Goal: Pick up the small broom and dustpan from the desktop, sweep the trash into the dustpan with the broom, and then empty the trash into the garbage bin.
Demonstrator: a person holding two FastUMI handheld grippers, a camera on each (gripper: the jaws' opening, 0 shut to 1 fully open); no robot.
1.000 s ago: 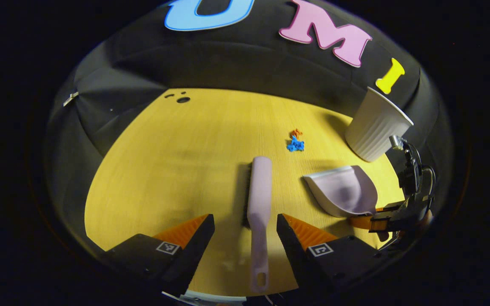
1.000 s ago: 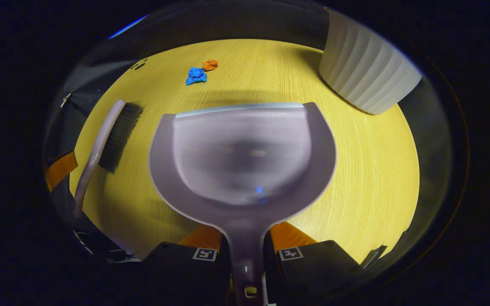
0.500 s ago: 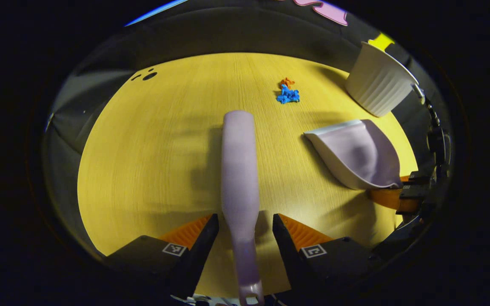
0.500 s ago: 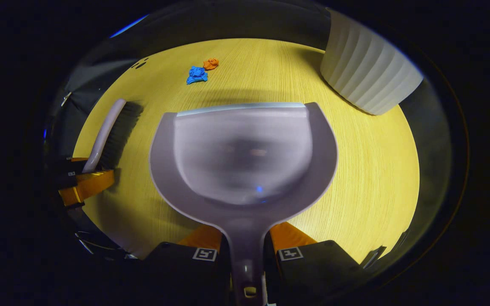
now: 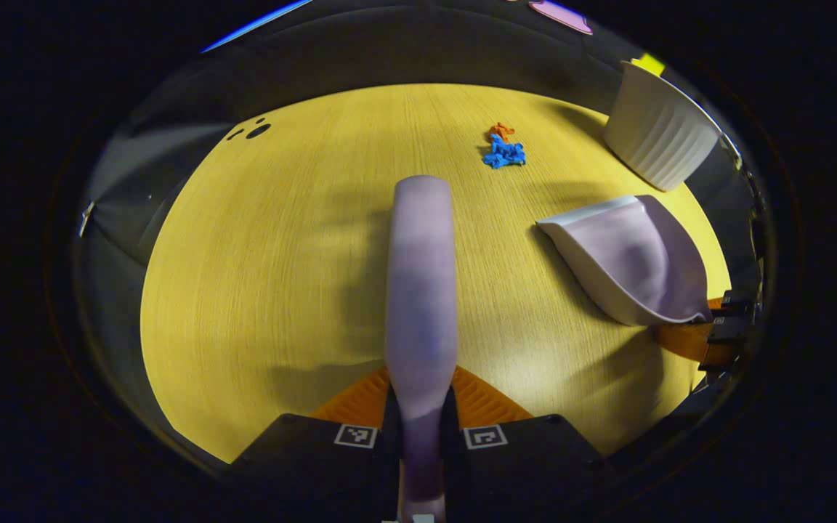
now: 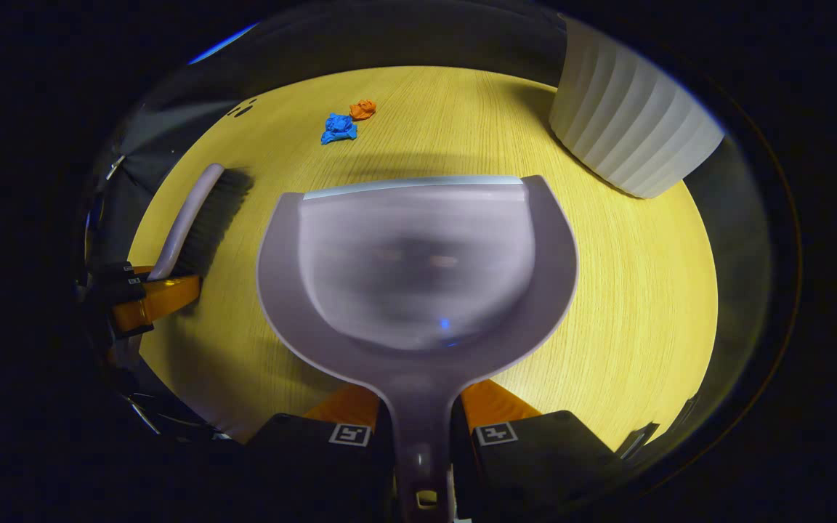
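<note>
Fingers of the left gripper point(image 5: 418, 407) are seen clenched on the narrow handle of the small pale lilac plastic broom point(image 5: 421, 290), which runs straight forward from between them over the yellow wood-grain table point(image 5: 259, 276). In the right gripper view the same broom point(image 6: 189, 214) is shown with its dark bristles turned down toward the table, and the left gripper point(image 6: 146, 301) is seen at its handle end. The right gripper point(image 6: 422, 428) is closed on the handle of the pale lilac plastic dustpan point(image 6: 418, 269), both fingers pressed against the handle's sides, with the pan's open mouth and lighter front lip pointed away from the camera. In the left gripper view the dustpan point(image 5: 633, 258) is seen to the right of the broom, well apart from it, with the right gripper point(image 5: 716, 334) at its rear. Two small crumpled scraps of trash, one blue point(image 5: 504, 154) and one orange point(image 5: 500, 131), lie touching each other on the table beyond both tools; they are also seen, blue point(image 6: 338, 128) and orange point(image 6: 362, 109), in the right gripper view. A white ribbed garbage bin point(image 6: 629, 123) stands at the table's far right, near the dustpan's front, and is also seen in the left gripper view point(image 5: 658, 134).
</note>
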